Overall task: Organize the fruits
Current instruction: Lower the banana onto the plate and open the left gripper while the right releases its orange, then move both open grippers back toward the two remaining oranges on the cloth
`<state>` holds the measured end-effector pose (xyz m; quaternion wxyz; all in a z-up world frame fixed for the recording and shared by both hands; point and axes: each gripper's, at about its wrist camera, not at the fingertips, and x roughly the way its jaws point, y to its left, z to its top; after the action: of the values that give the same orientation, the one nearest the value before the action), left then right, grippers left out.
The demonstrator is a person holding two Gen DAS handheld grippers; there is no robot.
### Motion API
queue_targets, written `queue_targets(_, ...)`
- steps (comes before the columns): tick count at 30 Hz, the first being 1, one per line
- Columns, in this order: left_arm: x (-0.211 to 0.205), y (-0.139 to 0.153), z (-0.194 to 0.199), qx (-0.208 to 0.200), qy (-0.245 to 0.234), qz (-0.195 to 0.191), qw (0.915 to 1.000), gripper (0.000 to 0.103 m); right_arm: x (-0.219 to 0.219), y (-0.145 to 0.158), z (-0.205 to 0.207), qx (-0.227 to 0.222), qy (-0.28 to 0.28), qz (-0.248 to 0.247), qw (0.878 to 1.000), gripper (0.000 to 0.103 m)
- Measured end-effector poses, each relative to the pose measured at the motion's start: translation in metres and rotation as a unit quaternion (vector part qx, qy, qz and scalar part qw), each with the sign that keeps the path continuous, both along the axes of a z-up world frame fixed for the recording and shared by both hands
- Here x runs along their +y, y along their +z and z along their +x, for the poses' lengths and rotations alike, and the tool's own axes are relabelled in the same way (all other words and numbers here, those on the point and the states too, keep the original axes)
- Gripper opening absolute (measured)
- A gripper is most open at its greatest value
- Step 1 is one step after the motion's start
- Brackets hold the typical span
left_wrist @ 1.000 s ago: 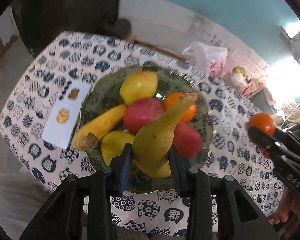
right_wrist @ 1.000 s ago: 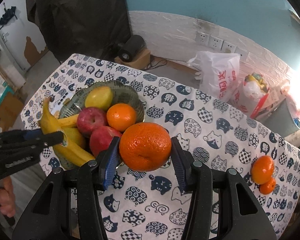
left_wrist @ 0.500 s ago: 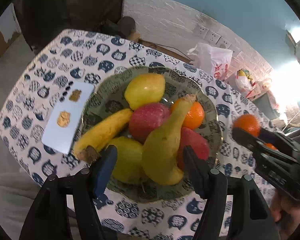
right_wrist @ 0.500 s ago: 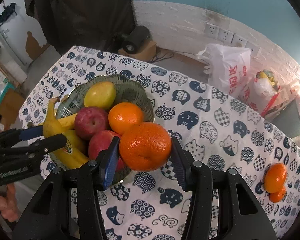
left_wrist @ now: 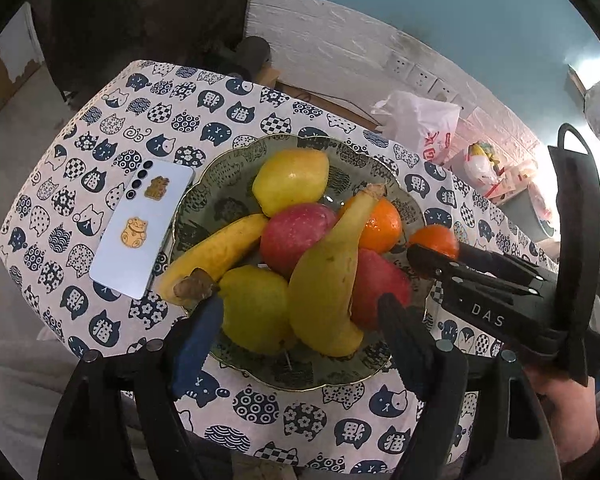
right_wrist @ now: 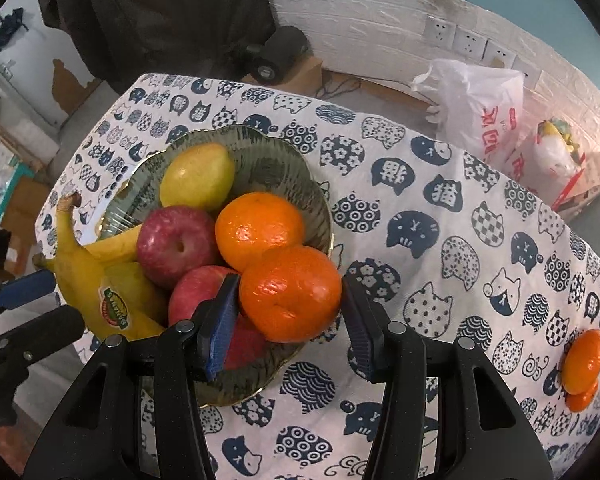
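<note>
A green patterned bowl (left_wrist: pixel 220 184) (right_wrist: pixel 272 164) on the cat-print tablecloth holds two bananas (left_wrist: pixel 328 280), two yellow pears (left_wrist: pixel 290 182), two red apples (left_wrist: pixel 296 232) and an orange (left_wrist: pixel 382 224). My left gripper (left_wrist: pixel 296 316) is open at the bowl's near rim, its fingers either side of a pear and a banana (right_wrist: pixel 80 272). My right gripper (right_wrist: pixel 288 312) is shut on another orange (right_wrist: pixel 290 292) (left_wrist: pixel 436 240) and holds it over the bowl's right edge, beside the orange in the bowl (right_wrist: pixel 258 230).
A white phone (left_wrist: pixel 144 228) with gold stickers lies left of the bowl. Two small oranges (right_wrist: pixel 582 362) sit at the cloth's right edge. A white plastic bag (right_wrist: pixel 480 108) and wall sockets lie beyond the table's far edge.
My left gripper has opened, let go of the banana into the bowl and drawn back. My right gripper has carried the orange to the left, over the bowl's rim.
</note>
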<state>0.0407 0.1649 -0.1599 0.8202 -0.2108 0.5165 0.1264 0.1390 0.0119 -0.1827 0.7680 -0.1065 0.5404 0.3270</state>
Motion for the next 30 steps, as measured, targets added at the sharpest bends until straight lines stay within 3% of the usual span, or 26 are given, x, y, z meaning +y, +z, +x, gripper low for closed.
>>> queue_targets(7,-0.006,0.009,-0.002,-0.011,-0.007,0.023,0.9996,0.080,-0.004,0.017,-0.006,-0.015,0.000,0.010,1.000,0.064)
queue_targets(15,-0.027,0.031,-0.006,-0.038,-0.032,0.062,0.9968,0.080,-0.022,0.056,-0.015,-0.053,-0.016,0.021,0.998,0.072)
queue_targets(30,-0.093,0.067,0.001,-0.084,-0.105,0.098,0.9861,0.081,-0.091,0.098,-0.033,-0.120,-0.060,-0.006,0.991,0.077)
